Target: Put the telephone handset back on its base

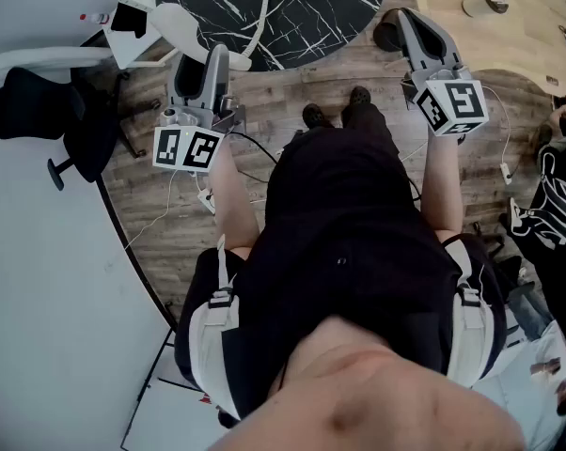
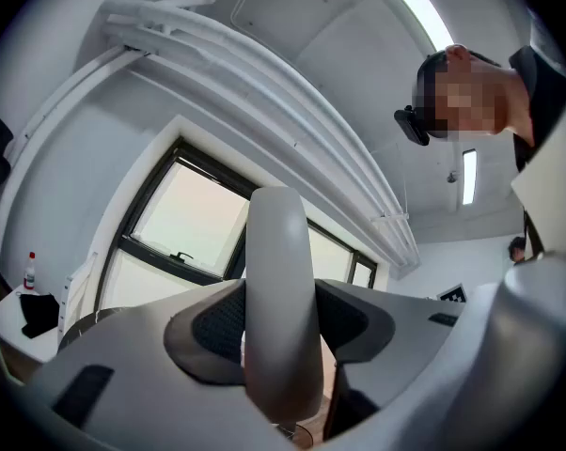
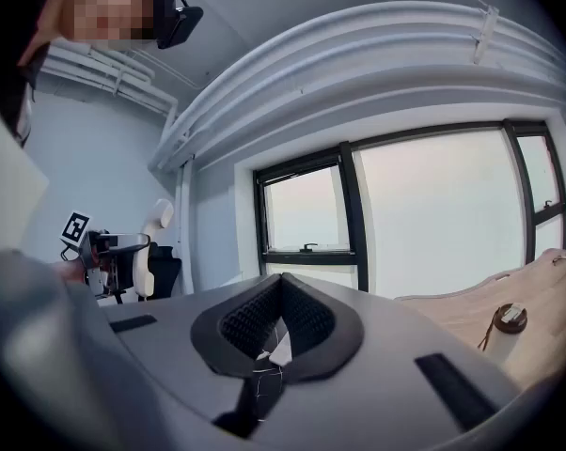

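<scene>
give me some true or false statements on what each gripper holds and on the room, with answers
1. The left gripper is clamped on the handset. True.
2. The right gripper holds a cup. False: its jaws are together with nothing between them.
3. The round table has a black marbled top. True.
4. The floor is carpeted. False: it is wood planks.
</scene>
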`<state>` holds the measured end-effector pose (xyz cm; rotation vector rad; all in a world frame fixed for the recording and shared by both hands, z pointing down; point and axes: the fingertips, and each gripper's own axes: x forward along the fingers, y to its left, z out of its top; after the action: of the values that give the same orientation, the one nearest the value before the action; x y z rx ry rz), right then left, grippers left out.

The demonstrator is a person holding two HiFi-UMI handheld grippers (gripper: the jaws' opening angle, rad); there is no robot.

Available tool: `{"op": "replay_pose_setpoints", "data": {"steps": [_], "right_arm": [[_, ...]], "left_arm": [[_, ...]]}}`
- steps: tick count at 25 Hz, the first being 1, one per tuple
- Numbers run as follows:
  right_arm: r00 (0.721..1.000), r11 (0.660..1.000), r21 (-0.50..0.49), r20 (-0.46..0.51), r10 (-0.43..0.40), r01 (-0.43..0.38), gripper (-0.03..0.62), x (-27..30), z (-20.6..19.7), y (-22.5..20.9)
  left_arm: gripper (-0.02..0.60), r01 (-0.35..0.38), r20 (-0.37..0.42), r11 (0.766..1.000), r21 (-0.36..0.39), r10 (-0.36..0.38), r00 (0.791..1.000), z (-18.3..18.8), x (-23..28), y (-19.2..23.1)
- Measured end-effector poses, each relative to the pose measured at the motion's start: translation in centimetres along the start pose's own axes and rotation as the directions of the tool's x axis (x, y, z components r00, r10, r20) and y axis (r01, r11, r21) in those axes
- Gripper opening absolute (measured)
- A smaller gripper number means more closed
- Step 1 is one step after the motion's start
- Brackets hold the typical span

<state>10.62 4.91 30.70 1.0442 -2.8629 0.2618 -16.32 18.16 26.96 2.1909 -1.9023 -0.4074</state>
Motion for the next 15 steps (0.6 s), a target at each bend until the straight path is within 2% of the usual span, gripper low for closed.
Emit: {"op": "replay_pose_setpoints", "data": {"steps": [15], "right_arm": [[1.000, 1.000, -0.001, 0.023, 0.019, -0.019, 0.029, 0.7, 0.7, 1.8]], "left_arm": [[0.225, 0.016, -0.017, 1.000, -0.011, -0.017, 1.000, -0.1, 0.2, 0.5]]}}
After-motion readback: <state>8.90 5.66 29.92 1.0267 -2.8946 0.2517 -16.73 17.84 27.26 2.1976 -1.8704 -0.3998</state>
